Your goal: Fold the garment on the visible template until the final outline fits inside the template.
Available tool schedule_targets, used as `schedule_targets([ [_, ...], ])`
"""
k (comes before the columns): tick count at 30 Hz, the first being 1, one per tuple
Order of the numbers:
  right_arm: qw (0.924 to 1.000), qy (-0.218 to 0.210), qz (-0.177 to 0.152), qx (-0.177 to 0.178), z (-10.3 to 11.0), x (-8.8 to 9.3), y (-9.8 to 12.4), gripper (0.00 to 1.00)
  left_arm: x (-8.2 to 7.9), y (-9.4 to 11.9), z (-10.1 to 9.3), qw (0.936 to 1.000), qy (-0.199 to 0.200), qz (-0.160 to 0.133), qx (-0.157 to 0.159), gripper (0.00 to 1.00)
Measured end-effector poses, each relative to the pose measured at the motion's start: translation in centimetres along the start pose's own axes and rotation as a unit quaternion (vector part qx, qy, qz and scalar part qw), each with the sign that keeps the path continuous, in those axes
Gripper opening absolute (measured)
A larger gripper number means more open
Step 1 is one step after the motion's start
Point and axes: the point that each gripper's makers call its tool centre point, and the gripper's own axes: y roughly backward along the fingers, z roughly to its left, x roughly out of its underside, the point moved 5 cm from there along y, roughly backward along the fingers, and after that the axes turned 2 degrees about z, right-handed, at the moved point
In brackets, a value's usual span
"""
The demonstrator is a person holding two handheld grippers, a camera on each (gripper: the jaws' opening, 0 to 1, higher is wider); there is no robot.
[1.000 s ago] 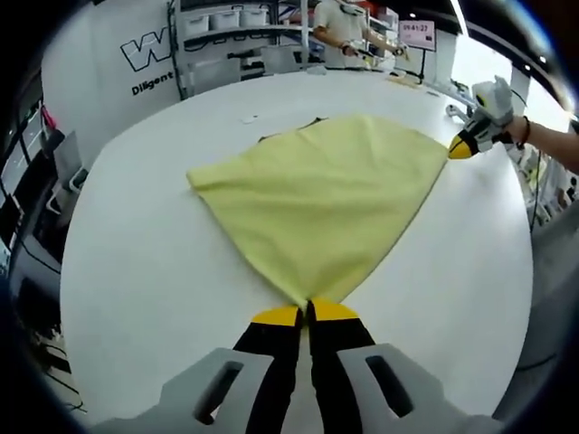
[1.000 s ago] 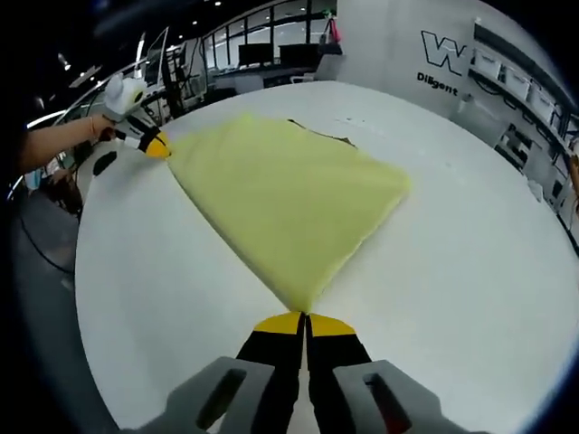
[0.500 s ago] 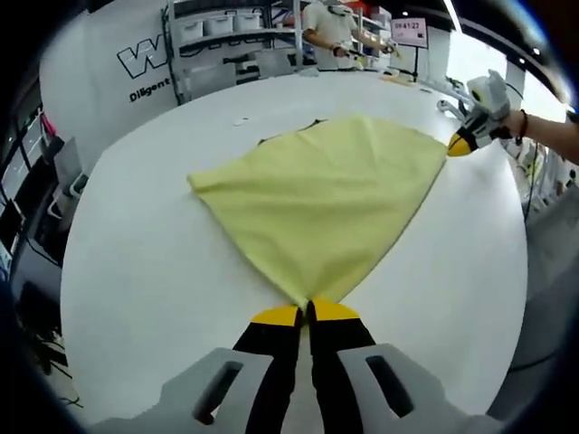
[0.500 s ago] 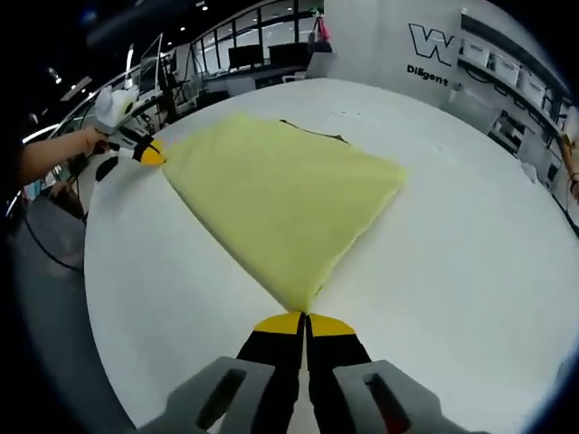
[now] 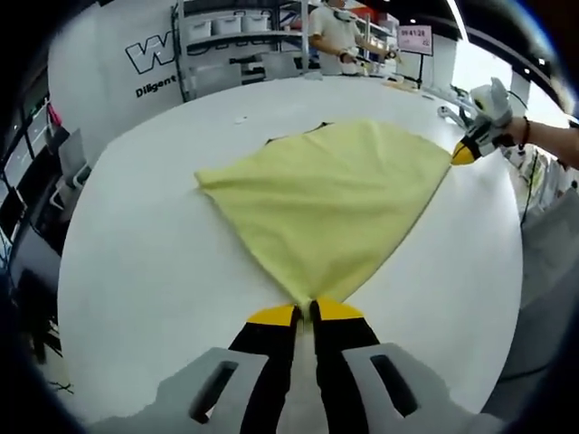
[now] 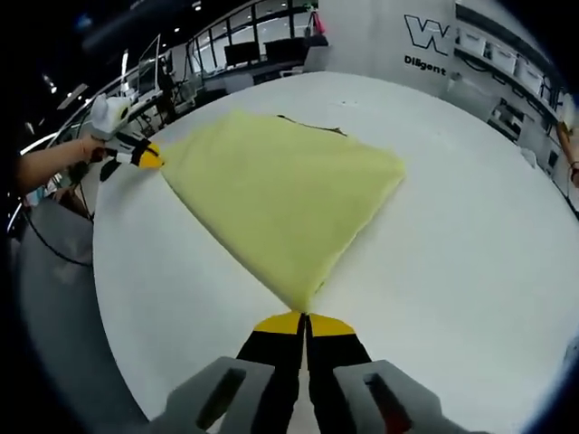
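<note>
Plainly, two corners are pinched and the cloth is drawn flat between them.

Garment: the pale yellow soft-fabric garment (image 5: 326, 203) lies spread on the round white table (image 5: 136, 271), near its middle, with one free corner pointing out to the side.

Left gripper (image 5: 306, 312): its yellow-tipped black jaws are closed together on the nearest corner of the cloth, low at the table surface. It also appears in the right gripper view (image 6: 154, 161), at the far corner, held by a person's hand.

Right gripper (image 6: 306, 318): jaws likewise pressed together on its own corner. In the left gripper view it sits at the opposite corner (image 5: 463, 154).

Why held so: my guess is that gripping two corners of one edge keeps it taut, so the fabric can be carried over in one even fold without bunching.

Template: a thin dark outline (image 5: 294, 134) peeks from under the far edge of the cloth, seen too in the right gripper view (image 6: 312, 127). Most of it is covered, so I cannot tell how far the cloth overhangs it.

Change from a second ago: very little. Both grips stayed closed on the same corners. The views shifted slightly, and the cloth's shape looks the same, with a bit more of the table's near edge showing now.

Background: shelving and a wall with lettering stand beyond the table.
</note>
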Motion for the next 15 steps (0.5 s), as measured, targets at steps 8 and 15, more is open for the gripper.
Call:
schedule_targets([
  [8, 0.9967, -0.039, -0.069, -0.017, 1.8, -1.6, 2.5, 0.50, -0.5, 2.5, -0.3, 0.9987, 0.041, -0.023, -0.019, 0.35],
  [15, 0.9934, -0.049, -0.102, -0.016, 3.9, -2.4, 4.8, 0.67, -0.7, 5.1, -1.0, 0.9958, 0.075, -0.029, -0.043, 0.55],
])
